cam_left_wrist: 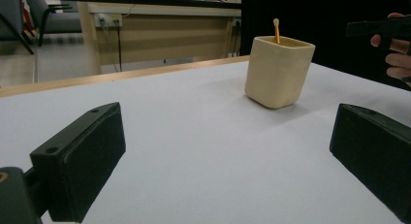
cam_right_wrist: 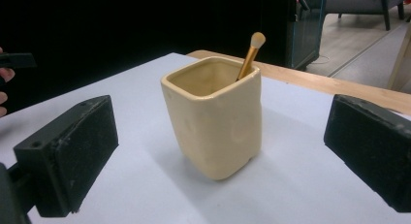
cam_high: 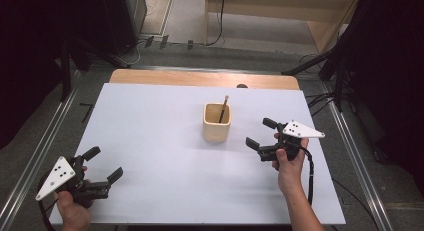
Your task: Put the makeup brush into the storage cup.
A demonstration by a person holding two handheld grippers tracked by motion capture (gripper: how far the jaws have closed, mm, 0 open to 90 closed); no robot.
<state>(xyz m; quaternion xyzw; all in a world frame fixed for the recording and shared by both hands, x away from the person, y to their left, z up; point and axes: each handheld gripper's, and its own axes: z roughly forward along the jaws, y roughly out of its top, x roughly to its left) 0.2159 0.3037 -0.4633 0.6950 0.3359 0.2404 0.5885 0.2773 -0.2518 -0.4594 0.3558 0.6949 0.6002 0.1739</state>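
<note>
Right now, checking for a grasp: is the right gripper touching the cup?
Apart. The high view shows bare table between the right gripper and the cup.

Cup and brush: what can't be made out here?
- Lower end of the brush: hidden by the cup wall in both gripper views; the high view is too small to show it.
- Whether anything else lies in the cup: its bottom is out of sight in all three views.
- Left gripper: its cable is cut off by the bottom edge of the high view.
</note>
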